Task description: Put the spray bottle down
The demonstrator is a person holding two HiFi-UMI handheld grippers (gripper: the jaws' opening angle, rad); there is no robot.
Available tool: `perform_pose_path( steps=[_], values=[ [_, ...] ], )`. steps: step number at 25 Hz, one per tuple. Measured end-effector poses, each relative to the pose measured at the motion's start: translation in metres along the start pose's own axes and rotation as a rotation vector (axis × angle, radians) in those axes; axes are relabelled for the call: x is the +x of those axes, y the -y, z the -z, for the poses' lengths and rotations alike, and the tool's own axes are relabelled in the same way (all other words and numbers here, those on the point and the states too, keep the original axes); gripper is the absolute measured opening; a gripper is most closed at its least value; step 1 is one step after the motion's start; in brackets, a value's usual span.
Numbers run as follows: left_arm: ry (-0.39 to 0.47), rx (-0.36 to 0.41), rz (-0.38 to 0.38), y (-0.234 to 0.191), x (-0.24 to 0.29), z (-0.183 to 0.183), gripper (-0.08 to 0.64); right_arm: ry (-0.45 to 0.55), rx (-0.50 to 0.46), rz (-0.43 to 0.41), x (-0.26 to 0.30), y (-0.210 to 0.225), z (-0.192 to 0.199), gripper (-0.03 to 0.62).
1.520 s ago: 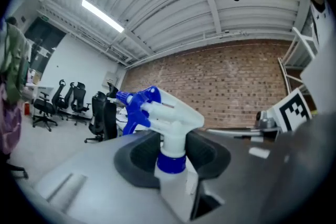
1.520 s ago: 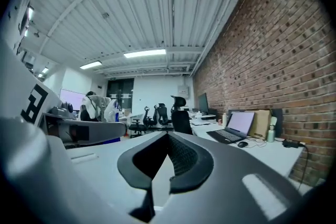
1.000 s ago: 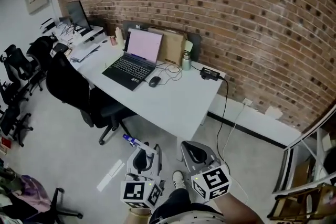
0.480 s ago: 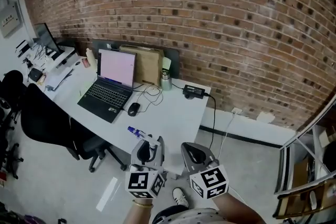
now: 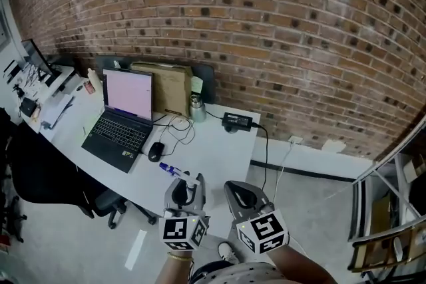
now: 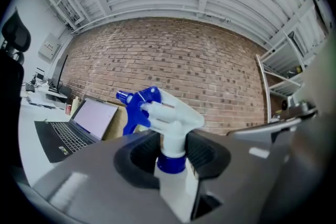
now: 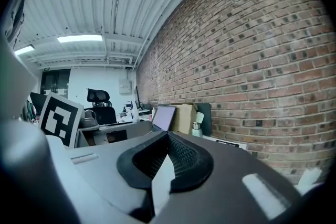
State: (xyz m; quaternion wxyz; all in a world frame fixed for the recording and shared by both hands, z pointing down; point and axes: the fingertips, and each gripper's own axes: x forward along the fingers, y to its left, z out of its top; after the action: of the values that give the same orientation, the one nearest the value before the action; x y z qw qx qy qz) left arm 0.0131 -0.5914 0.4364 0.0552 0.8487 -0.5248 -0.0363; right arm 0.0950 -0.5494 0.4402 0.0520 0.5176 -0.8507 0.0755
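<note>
The spray bottle (image 5: 181,173) is white with a blue trigger head and nozzle. My left gripper (image 5: 185,187) is shut on its neck, just above the blue collar. In the left gripper view the spray bottle (image 6: 169,115) stands upright between the pads, its nozzle pointing left, and the left gripper (image 6: 173,153) points level. The bottle hangs over the near edge of the white desk (image 5: 216,146). My right gripper (image 5: 243,196) is beside it to the right, over the desk's near corner. Seen in its own view, the right gripper (image 7: 167,159) has its pads together with nothing held.
On the desk are an open laptop (image 5: 120,115), a mouse (image 5: 156,151), a metal flask (image 5: 196,107), a power brick (image 5: 236,122) with cables, and a cardboard box (image 5: 168,84) against the brick wall. A black chair (image 5: 40,173) stands at the left. More desks run off to the far left.
Both grippers have come forward to the desk with the bottle still in the left one. The bottle was over the floor and now hangs over the desk's near edge.
</note>
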Motion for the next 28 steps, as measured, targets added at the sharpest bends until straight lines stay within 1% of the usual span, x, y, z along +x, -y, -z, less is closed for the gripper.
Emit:
perform_pose_path(
  steps=[5, 8, 11, 15, 18, 19, 21, 23, 24, 26, 28],
  values=[
    [-0.010, 0.023, -0.003, -0.001, 0.002, 0.007, 0.137, -0.012, 0.019, -0.004, 0.010, 0.001, 0.003, -0.002],
    [-0.038, 0.048, 0.012, 0.003, 0.003, 0.009, 0.138, -0.016, 0.020, -0.013, 0.011, -0.003, 0.002, -0.002],
    [-0.063, 0.063, 0.021, 0.005, 0.000, 0.012, 0.163, -0.019, 0.011, -0.024, 0.009, -0.009, 0.001, -0.002],
    [-0.076, 0.059, -0.004, -0.002, -0.014, 0.009, 0.185, -0.011, 0.000, -0.032, 0.003, -0.017, -0.001, -0.002],
    [-0.083, 0.030, -0.018, -0.003, -0.036, 0.008, 0.184, -0.005, -0.006, -0.035, -0.005, -0.022, -0.001, -0.002],
    [-0.075, 0.018, -0.024, -0.002, -0.045, 0.006, 0.176, -0.003, -0.007, -0.036, -0.008, -0.024, 0.000, -0.002],
    [-0.057, -0.004, -0.052, 0.000, -0.064, 0.002, 0.119, 0.002, -0.008, -0.038, -0.015, -0.028, 0.000, -0.002],
    [-0.051, -0.030, -0.087, 0.002, -0.080, -0.002, 0.012, 0.011, -0.005, -0.041, -0.021, -0.033, -0.001, -0.002],
    [-0.056, -0.046, -0.089, 0.005, -0.087, -0.002, 0.008, 0.014, -0.003, -0.042, -0.024, -0.036, 0.000, -0.002],
    [-0.072, -0.072, -0.065, 0.013, -0.097, 0.000, 0.008, 0.019, -0.005, -0.043, -0.032, -0.041, 0.001, -0.002],
    [-0.088, -0.057, -0.065, 0.017, -0.103, 0.000, 0.008, 0.019, -0.012, -0.042, -0.038, -0.046, 0.002, -0.002]
  ],
)
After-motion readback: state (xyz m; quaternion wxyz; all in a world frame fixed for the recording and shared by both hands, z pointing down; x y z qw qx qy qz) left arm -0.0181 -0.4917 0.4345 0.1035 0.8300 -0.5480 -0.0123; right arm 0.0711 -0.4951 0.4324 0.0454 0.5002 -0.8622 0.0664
